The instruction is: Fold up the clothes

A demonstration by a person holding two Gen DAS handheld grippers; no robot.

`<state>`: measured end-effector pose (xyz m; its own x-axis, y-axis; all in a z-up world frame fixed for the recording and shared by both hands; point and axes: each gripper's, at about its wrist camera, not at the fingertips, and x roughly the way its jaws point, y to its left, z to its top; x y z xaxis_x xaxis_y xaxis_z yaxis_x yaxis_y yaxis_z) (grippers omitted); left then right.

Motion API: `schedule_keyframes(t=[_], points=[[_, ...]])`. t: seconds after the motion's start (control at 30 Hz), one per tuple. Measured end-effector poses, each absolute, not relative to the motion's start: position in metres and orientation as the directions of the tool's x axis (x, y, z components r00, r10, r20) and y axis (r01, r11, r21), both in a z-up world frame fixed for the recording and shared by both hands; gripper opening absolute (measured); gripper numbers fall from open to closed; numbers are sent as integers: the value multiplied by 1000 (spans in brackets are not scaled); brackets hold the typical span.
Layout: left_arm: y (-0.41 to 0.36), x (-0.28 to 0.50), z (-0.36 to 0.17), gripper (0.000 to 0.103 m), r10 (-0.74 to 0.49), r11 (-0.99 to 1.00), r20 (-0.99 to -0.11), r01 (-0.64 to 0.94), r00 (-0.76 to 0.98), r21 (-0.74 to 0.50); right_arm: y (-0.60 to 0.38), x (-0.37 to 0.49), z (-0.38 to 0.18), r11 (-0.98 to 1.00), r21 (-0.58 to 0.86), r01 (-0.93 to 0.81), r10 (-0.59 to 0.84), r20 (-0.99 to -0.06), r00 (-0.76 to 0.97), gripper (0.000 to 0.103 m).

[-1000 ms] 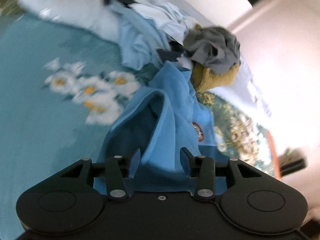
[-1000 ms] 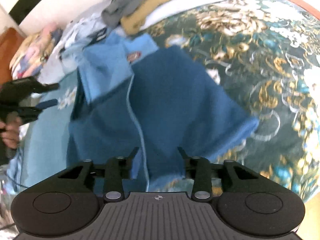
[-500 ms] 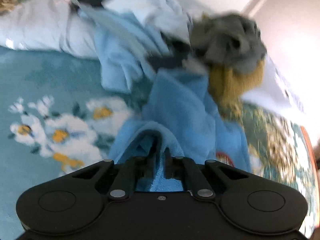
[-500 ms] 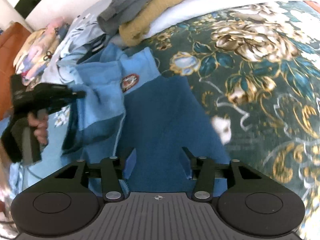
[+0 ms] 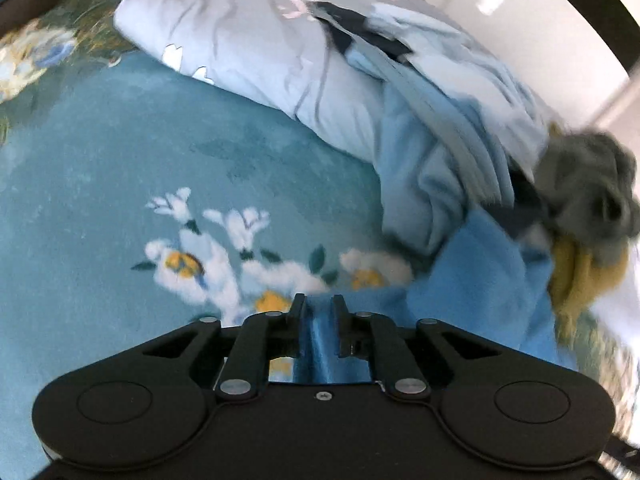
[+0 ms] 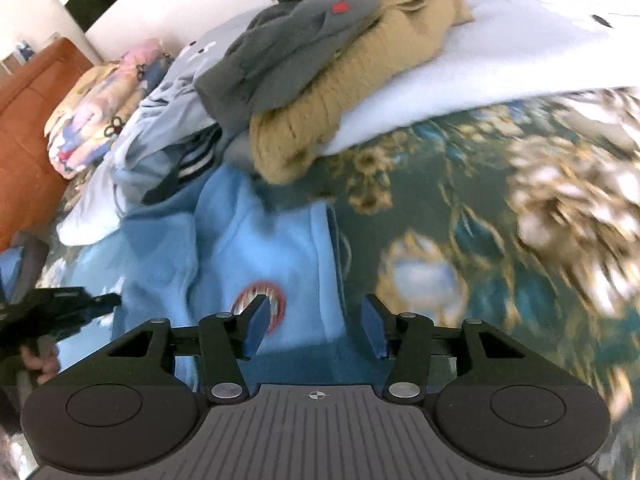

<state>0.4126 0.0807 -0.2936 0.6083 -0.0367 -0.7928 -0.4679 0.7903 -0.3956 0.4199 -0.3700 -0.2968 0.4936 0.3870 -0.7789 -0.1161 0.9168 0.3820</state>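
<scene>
Pinching a fold of the blue top (image 5: 496,280), the left gripper (image 5: 318,312) has its fingers drawn close together with dark blue fabric bunched between them. The top trails from there to the right, across the teal bedspread (image 5: 120,200) toward the clothes pile.

Left wrist view only: white and yellow flowers (image 5: 224,256) printed on the bedspread lie just beyond the fingertips, and a pale grey quilt (image 5: 260,60) runs across the far side. A light blue garment (image 5: 432,184) is draped down from the quilt, touching the top. The grey garment (image 5: 592,192) and mustard sweater (image 5: 576,276) appear blurred at far right.

Right wrist view only: the right gripper (image 6: 314,320) is spread wide with nothing between its pads, and hangs over the top's round chest badge (image 6: 260,300). Light and dark blue panels of the top both lie flat on the dark floral blanket (image 6: 500,240). The grey garment (image 6: 300,28) rests on the mustard sweater (image 6: 352,92), both on a white sheet (image 6: 500,60) at the far side. The left gripper (image 6: 100,302) shows at the left edge, held by a hand (image 6: 38,362). A wooden headboard (image 6: 28,120) and folded floral bedding (image 6: 100,100) stand far left.
</scene>
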Motion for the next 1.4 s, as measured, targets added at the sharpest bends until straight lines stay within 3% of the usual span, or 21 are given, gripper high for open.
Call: schedule_keyframes(t=[0.07, 0.13, 0.3, 0.4, 0.67, 0.87, 0.97, 1.1, 1.2, 1.4], points=[[85, 409, -288, 14, -70, 750, -773, -478, 630, -458, -363, 443, -304, 910, 395, -128, 406, -780, 477, 47], [88, 402, -285, 27, -139, 714, -759, -467, 636, -522, -358, 461, -311, 906, 402, -132, 414, -781, 467, 47], [83, 401, -290, 27, -236, 736, -765, -404, 599, -544, -352, 493, -329, 866, 483, -127, 489, -770, 411, 47], [83, 409, -301, 33, -300, 717, -766, -396, 569, -574, -351, 504, -339, 822, 555, -126, 559, -746, 361, 48], [85, 412, -316, 33, -304, 708, -776, -414, 552, -572, -364, 519, -360, 762, 644, -70, 634, -719, 283, 44], [92, 417, -329, 36, -380, 629, -716, -404, 586, -664, -367, 532, -364, 649, 760, -31, 736, -617, 277, 44], [94, 425, -336, 37, -392, 584, -694, -420, 604, -695, -370, 540, -380, 626, 775, 86, 727, -620, 295, 43], [94, 429, -328, 30, -369, 557, -645, -397, 669, -730, -379, 533, -381, 568, 807, 163, 723, -583, 369, 28], [102, 428, -315, 28, -320, 493, -565, -375, 760, -785, -394, 520, -371, 539, 826, 167, 704, -550, 449, 23], [100, 435, -306, 31, -325, 563, -629, -391, 706, -729, -403, 504, -374, 629, 741, 236, 606, -657, 449, 23]])
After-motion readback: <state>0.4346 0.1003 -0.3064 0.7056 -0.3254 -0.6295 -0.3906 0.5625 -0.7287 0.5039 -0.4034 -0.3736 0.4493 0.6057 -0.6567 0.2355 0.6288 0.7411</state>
